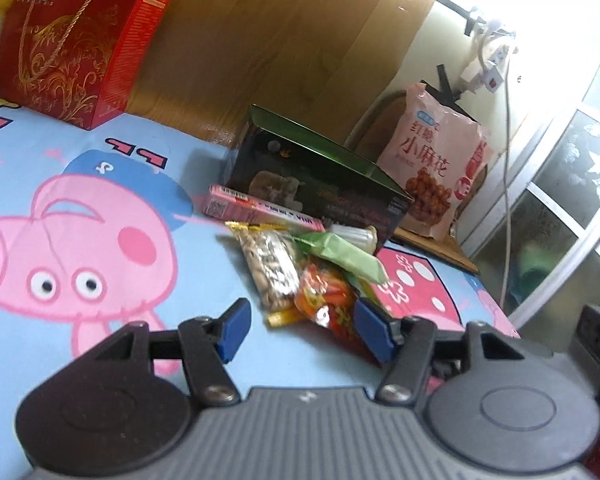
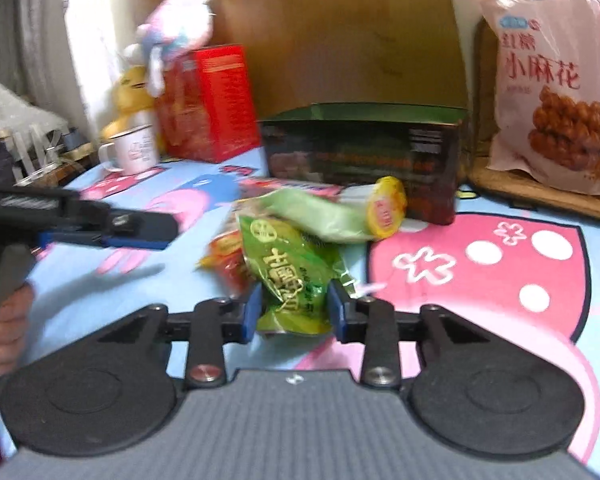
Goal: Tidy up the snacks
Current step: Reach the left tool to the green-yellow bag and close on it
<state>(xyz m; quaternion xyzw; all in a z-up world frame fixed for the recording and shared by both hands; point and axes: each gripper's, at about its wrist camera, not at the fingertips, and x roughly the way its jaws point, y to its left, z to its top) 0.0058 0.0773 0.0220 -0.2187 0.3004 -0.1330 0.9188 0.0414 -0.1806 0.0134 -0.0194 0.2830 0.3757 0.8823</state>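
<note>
The right gripper point(image 2: 294, 312) pinches a dark green snack packet point(image 2: 292, 280) by its near end, the blue pads pressing its crinkled sides while the rest leans against the snack pile on the cartoon-print cloth point(image 2: 500, 272). That hold is on loose foil near the edge, so the packet could slide out when lifted, or drag the pale green packet point(image 2: 320, 216) and the red-orange packet point(image 2: 224, 258) lying against it and scatter the heap. The left gripper point(image 1: 298, 330) hangs over the same pile with its fingers spread and nothing between them; its right-hand pad sits just beside the red-orange packet point(image 1: 326, 300), near the clear bag of seeds point(image 1: 270, 268), and the two tools are close enough that they could knock together. As for containers, the dark box point(image 1: 320, 184) behind the pile is closed and its contents cannot be seen, and the same goes for the red gift box point(image 1: 80, 44). The enamel mug point(image 2: 134, 150) shows no contents from here.
</note>
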